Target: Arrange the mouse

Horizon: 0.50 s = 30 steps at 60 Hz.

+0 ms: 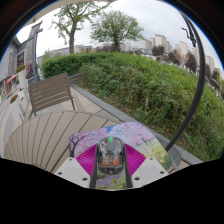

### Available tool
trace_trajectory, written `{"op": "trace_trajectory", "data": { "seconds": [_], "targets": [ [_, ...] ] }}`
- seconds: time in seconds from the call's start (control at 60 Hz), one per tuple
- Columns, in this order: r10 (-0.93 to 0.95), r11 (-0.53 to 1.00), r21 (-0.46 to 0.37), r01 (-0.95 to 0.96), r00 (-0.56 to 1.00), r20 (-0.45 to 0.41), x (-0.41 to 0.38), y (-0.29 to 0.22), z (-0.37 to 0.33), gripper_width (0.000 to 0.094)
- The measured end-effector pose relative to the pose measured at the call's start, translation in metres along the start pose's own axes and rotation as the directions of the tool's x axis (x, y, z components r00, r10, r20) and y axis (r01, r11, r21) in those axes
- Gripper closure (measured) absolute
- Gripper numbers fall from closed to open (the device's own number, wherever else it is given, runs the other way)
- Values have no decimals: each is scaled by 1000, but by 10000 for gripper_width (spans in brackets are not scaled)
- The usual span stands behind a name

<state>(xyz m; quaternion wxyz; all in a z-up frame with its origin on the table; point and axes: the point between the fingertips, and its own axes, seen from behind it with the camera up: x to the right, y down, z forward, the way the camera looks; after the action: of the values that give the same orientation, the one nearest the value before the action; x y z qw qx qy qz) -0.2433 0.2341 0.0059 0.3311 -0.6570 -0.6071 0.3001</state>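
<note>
A dark, partly see-through mouse (111, 155) with a green light on top sits between my fingers. My gripper (111, 162) is shut on the mouse: both magenta pads (87, 160) lie against its sides with no gap showing. Under and just beyond the mouse lies a floral mouse pad (143, 136) in pink, lilac and green, spread on a wooden slatted table (45, 138). The mouse's underside is hidden, so I cannot tell whether it touches the mouse pad.
A wooden slatted chair (50, 92) stands beyond the table on the left. A thick green hedge (155, 85) runs behind and to the right, with trees (115, 25) and buildings farther off. Bare table slats stretch left of the mouse pad.
</note>
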Motion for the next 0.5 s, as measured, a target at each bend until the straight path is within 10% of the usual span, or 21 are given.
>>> {"op": "trace_trajectory", "data": {
  "seconds": [0.133, 0.2, 0.5],
  "targets": [
    [-31, 999, -20, 32, 999, 15, 4, 20, 14, 419],
    [-16, 1000, -25, 16, 1000, 11, 5, 19, 2, 63],
    [-1, 995, -97, 1, 1000, -1, -10, 14, -187, 87]
  ]
}}
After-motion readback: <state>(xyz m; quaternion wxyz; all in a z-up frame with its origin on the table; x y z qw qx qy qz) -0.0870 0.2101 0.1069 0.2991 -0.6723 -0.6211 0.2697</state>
